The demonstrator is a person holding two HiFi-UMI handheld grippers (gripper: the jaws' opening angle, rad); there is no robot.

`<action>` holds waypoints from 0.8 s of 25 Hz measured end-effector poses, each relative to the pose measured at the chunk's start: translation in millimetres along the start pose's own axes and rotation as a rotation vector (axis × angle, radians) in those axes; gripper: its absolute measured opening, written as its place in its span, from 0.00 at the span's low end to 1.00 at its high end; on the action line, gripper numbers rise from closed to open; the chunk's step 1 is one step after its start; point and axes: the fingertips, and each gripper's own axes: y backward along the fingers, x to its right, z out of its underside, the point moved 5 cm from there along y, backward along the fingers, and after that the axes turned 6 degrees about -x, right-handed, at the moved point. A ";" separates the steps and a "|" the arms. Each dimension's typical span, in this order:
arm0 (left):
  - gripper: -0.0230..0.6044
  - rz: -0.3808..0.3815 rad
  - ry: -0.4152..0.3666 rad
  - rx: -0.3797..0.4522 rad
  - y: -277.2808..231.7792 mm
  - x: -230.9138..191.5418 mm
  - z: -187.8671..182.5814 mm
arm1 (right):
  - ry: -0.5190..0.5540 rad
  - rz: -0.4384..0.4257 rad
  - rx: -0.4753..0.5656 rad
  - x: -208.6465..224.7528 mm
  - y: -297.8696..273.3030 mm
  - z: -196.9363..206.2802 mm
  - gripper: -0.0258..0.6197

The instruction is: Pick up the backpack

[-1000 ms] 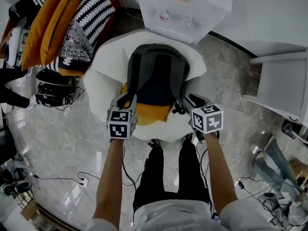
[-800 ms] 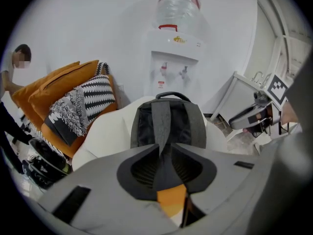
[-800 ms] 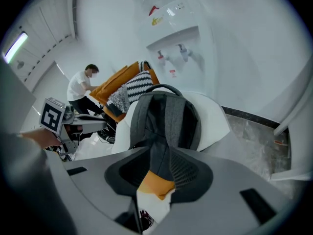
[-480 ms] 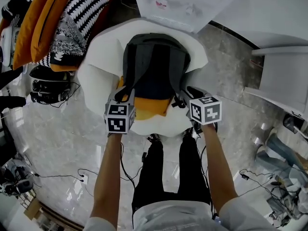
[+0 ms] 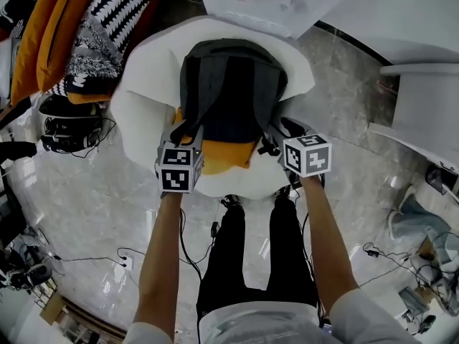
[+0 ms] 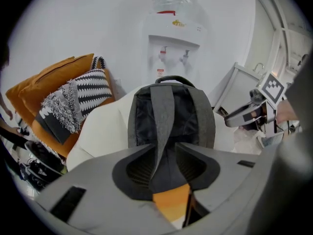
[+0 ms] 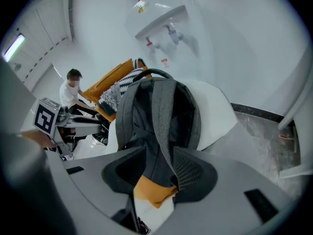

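Note:
A dark grey backpack lies on a white padded seat, straps facing up, with an orange cushion under its near end. My left gripper is at the left strap. In the left gripper view the jaws have just been opening, and the strap runs loosely between the pads. My right gripper is at the right strap. Its jaws have also just been opening. That strap lies against one pad, with a gap on the other side.
An orange sofa with striped cushions stands at the left and a water dispenser behind the seat. Shoes and cables lie on the marble floor. A white cabinet is at the right. A seated person is beyond the sofa.
Both grippers have sunk a little toward the seat, staying at the lower ends of the straps. The backpack rests on the seat as before.

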 end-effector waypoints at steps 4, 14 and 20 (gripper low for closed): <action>0.31 -0.009 -0.048 -0.014 -8.4 0.9 4.4 | 0.004 -0.009 -0.014 6.2 -14.1 4.0 0.28; 0.33 0.003 -0.058 -0.030 -30.2 -0.3 18.1 | 0.015 -0.019 -0.013 13.8 -40.5 9.1 0.30; 0.33 0.021 -0.055 -0.029 -41.4 1.6 27.9 | 0.023 -0.032 -0.012 17.5 -50.9 15.9 0.32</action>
